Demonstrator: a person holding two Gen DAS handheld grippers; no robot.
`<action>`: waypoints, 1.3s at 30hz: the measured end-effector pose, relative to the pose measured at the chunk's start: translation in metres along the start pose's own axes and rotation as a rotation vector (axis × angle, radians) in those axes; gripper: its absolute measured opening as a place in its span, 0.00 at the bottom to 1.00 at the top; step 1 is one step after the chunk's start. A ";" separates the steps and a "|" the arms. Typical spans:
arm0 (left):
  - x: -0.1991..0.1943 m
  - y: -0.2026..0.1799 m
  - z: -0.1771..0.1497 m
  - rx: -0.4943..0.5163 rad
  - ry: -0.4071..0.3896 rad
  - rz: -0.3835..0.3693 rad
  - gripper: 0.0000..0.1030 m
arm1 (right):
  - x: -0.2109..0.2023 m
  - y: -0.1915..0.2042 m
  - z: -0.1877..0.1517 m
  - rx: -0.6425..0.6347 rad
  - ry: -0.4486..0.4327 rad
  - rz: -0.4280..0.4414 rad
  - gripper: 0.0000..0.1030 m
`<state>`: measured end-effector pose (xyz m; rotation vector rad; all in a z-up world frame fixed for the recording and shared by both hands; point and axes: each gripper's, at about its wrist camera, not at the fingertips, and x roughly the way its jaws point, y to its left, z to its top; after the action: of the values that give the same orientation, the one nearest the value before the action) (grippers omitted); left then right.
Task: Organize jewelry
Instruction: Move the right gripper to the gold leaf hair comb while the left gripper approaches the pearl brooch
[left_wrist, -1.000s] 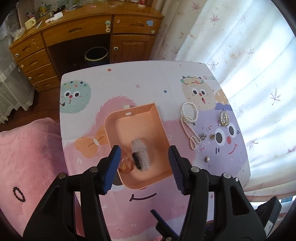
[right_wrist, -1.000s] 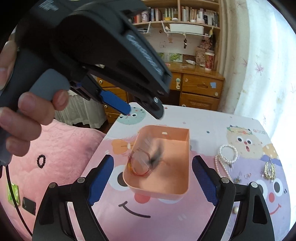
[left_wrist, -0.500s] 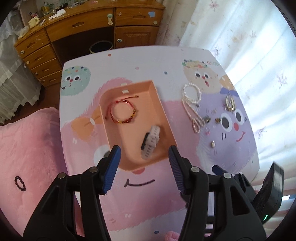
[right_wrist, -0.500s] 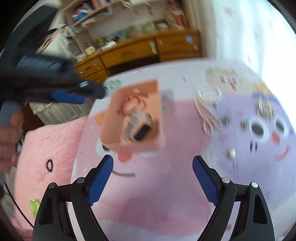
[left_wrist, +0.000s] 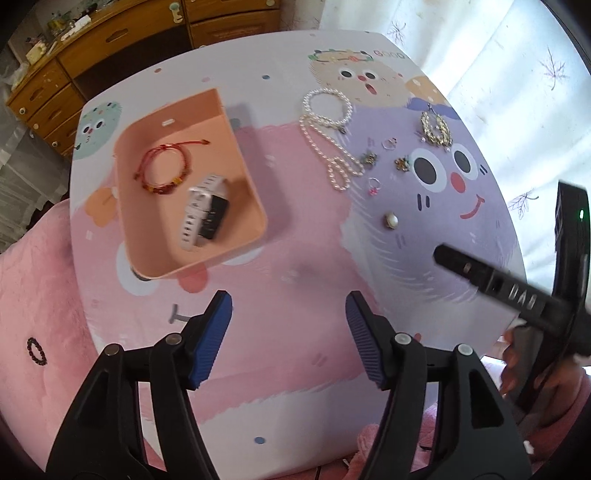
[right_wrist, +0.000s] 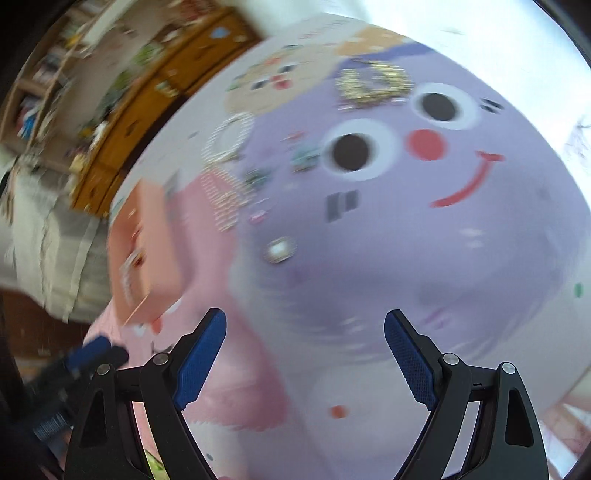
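Note:
An orange tray on the cartoon-printed table holds a red cord bracelet and a white and black watch. To its right lie a pearl necklace, a gold brooch, several small rings and charms and a round stud. My left gripper is open and empty above the table's near side. My right gripper is open and empty over the purple face; the stud and the blurred tray lie ahead and to its left.
A wooden desk with drawers stands behind the table. A pink cushion with a dark bead bracelet lies left. White curtains hang at the right. The right gripper's body shows at the table's right edge.
The watch has dropped into the tray. My left gripper has pulled back toward the near side. My right gripper has swung right, from the tray to the purple face.

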<state>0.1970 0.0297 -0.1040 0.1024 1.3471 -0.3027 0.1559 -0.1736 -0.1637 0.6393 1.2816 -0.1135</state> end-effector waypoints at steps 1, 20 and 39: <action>0.004 -0.009 0.001 0.003 0.002 0.002 0.61 | -0.003 -0.010 0.008 0.014 0.006 -0.003 0.86; 0.085 -0.111 0.027 -0.015 -0.122 0.106 0.70 | -0.002 -0.097 0.218 0.188 0.059 0.012 0.91; 0.104 -0.107 0.016 -0.075 -0.235 0.129 0.56 | 0.035 -0.066 0.278 0.028 0.108 -0.202 0.97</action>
<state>0.2022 -0.0930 -0.1906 0.0876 1.1114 -0.1493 0.3762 -0.3585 -0.1818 0.5442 1.4492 -0.2660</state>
